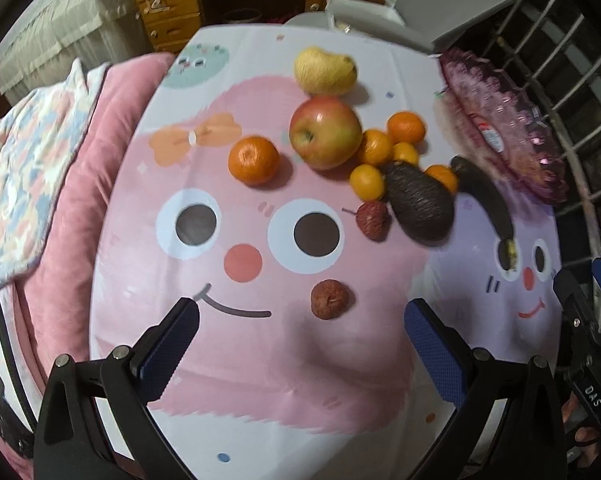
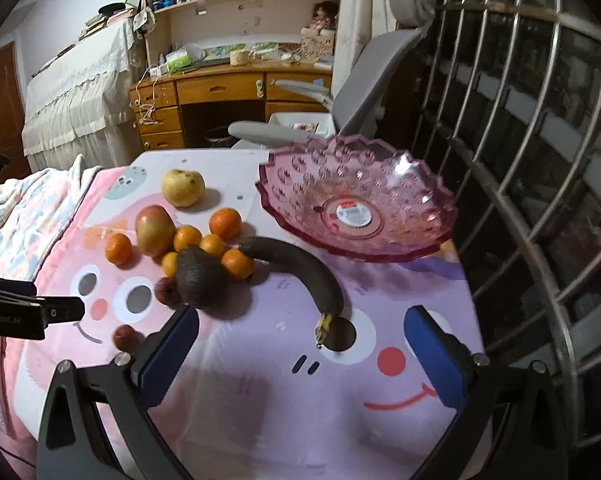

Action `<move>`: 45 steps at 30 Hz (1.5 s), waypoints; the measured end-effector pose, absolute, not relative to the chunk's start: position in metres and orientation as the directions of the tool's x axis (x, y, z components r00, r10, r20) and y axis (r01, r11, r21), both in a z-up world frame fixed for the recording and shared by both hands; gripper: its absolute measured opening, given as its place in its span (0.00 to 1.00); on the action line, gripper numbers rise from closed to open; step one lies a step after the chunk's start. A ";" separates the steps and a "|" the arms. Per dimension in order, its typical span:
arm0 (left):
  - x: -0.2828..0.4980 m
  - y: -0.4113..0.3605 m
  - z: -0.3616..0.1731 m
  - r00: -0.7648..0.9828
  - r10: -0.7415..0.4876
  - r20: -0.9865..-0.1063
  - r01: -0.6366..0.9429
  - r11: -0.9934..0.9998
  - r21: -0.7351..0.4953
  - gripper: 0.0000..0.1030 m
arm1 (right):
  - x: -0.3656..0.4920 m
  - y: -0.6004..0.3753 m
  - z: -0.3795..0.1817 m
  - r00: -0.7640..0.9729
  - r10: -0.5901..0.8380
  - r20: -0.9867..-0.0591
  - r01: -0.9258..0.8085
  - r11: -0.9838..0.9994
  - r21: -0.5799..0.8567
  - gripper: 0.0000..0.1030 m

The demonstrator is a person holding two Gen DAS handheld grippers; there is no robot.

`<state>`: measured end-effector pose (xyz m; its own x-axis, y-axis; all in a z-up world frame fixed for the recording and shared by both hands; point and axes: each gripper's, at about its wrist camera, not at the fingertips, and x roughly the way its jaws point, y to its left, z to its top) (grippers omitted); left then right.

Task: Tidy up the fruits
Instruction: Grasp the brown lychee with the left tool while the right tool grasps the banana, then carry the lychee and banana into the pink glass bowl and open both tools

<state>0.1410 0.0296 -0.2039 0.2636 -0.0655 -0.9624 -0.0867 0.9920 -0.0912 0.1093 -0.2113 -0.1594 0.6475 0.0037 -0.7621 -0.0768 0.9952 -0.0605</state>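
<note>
Fruit lies on a cartoon tablecloth: a yellow pear [image 1: 325, 71] [image 2: 183, 187], a red apple [image 1: 325, 132] [image 2: 155, 230], several oranges [image 1: 253, 159] [image 2: 225, 223], a dark avocado [image 1: 419, 201] [image 2: 201, 277], a blackened banana [image 1: 486, 196] [image 2: 300, 267] and two lychees [image 1: 329, 299] [image 1: 373, 219]. An empty pink glass bowl [image 2: 356, 210] [image 1: 500, 128] stands at the right. My left gripper [image 1: 300, 316] is open, just short of the near lychee. My right gripper [image 2: 302, 324] is open, near the banana's stem end.
A pink quilt and patterned blanket [image 1: 32, 176] lie left of the table. A grey chair [image 2: 364, 92] and wooden desk [image 2: 220, 92] stand behind it. Metal window bars [image 2: 520, 160] run along the right.
</note>
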 end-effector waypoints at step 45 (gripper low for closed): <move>0.149 -0.003 -0.278 0.195 0.024 -0.980 -0.318 0.947 -0.040 0.28 | 0.210 -0.246 -0.262 0.529 0.204 -0.823 -0.333 0.943 0.020 0.32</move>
<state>0.1490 -0.0030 -0.2781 0.1952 0.0242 -0.9805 -0.3178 0.9473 -0.0399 0.2097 -0.2460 -0.2623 0.5292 0.2045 -0.8235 -0.3329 0.9428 0.0202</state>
